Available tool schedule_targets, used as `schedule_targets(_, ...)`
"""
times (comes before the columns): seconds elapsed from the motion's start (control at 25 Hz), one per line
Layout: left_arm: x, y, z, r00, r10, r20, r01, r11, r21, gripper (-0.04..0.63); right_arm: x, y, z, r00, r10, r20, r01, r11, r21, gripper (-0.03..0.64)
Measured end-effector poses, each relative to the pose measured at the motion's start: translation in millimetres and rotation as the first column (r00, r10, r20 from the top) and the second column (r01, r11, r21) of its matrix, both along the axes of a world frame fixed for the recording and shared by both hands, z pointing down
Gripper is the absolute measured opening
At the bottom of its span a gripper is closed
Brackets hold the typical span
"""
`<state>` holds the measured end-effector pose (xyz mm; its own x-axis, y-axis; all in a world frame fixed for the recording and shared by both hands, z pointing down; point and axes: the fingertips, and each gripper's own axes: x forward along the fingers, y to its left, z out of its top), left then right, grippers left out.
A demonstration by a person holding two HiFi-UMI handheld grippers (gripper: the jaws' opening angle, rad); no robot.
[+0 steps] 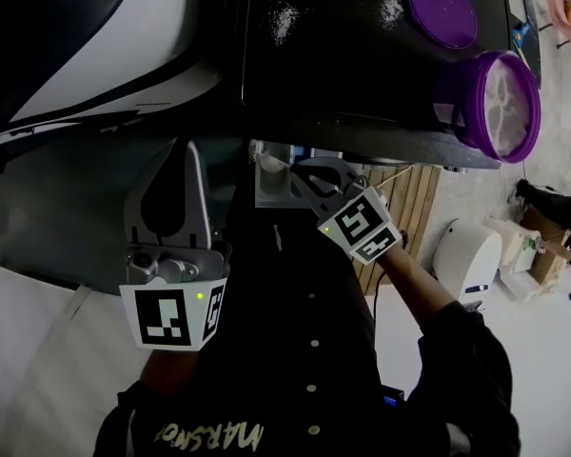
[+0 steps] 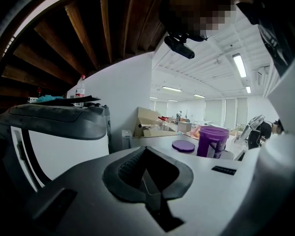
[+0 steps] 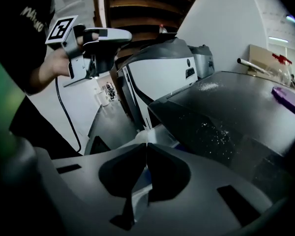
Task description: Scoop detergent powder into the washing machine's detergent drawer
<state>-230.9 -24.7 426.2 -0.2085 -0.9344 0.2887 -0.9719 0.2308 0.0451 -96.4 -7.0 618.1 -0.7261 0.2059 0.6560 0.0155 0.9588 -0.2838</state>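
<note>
The detergent drawer (image 1: 269, 187) stands pulled out from the front of the black-topped washing machine (image 1: 343, 74). My right gripper (image 1: 300, 171) is shut on the handle of a small white scoop (image 1: 265, 163), which it holds over the drawer. In the right gripper view a pale strip runs between the shut jaws (image 3: 145, 145), with the drawer (image 3: 148, 134) just ahead. The purple powder tub (image 1: 502, 103) stands open on the machine's top, its lid (image 1: 442, 8) beside it. My left gripper (image 1: 183, 150) hangs shut and empty to the left of the drawer.
Spilled powder (image 1: 284, 19) lies on the machine's top, with more (image 1: 391, 9) by the lid. A second, white-fronted appliance (image 1: 86, 46) stands at the left. In the left gripper view the tub (image 2: 212, 140) and lid (image 2: 183, 145) show far ahead. A wooden slatted surface (image 1: 404, 198) lies below right.
</note>
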Motion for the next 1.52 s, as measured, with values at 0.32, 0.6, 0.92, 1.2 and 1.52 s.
schedule_targets(0.32,6.0,-3.9,3.7,1.0,0.018,-0.011,-0.018,1.0,-0.005,0.005,3.0,-0.9,3.2,0.993,0.098,-0.069,-0.11,0.973,-0.204,0.034)
schedule_targets(0.6,6.8,-3.0,3.3,1.0,0.021,-0.017,-0.021,1.0,-0.003,0.005,9.5,0.0,12.1,0.975,0.165,-0.146,-0.208,0.908,-0.363,0.034)
schedule_targets(0.92,11.4,-0.2,1.2,0.999,0.029,-0.022,-0.029,1.0,0.004,0.005,13.4,0.9,12.4,0.961,0.196,-0.194,-0.263,0.865,-0.428,0.034)
schedule_targets(1.2,15.6,-1.5,-4.4,0.999,0.04,-0.022,-0.04,0.999,0.023,0.005,14.9,2.0,10.1,0.958,0.19,-0.214,-0.264,0.877,-0.401,0.034)
schedule_targets(1.52,29.2,-2.2,-18.6,0.998,0.065,-0.022,-0.064,0.997,0.051,0.005,10.0,4.3,0.7,0.963,0.168,-0.21,-0.235,0.906,-0.352,0.034)
